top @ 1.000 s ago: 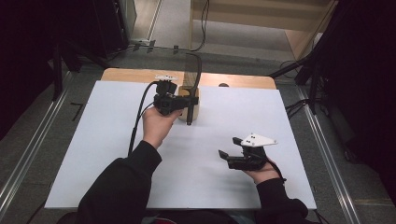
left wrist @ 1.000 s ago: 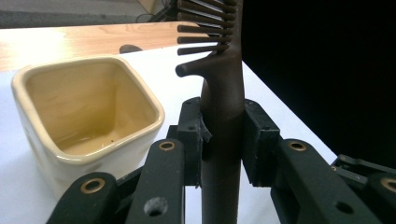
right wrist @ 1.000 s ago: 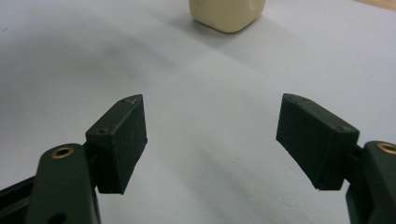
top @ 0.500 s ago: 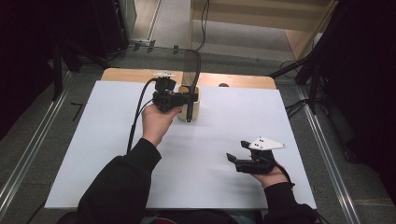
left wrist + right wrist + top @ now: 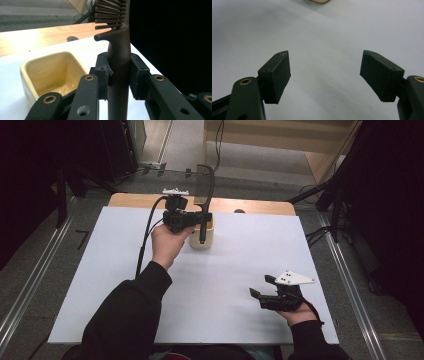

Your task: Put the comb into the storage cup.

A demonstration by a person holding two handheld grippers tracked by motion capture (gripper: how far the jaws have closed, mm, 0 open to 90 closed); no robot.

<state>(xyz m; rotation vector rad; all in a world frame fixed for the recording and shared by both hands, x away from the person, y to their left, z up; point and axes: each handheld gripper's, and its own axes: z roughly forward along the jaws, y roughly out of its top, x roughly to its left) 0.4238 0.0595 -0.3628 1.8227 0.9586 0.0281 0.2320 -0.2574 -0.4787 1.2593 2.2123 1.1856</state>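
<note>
Holding the dark brush upright by its handle, the left gripper stands at the far side of the white table, directly over the cream square cup. In the left gripper view the jaws are closed firmly on the handle from both sides, with the bristled head above them and the cream cup below and to the left. In the high view the lower end of the handle appears to hang at or just inside the cup's mouth; contact with the cup cannot be confirmed.

The right gripper rests near the person at the near right, well apart from the cup. Its jaws stand wide open and hold nothing; bare table lies between them.

Judged step: placing the brush into the cup. The next move calls for centring the handle over the opening, lowering it straight down until it bears on the cup floor, then parting the jaws and withdrawing upward without tipping the cup.
</note>
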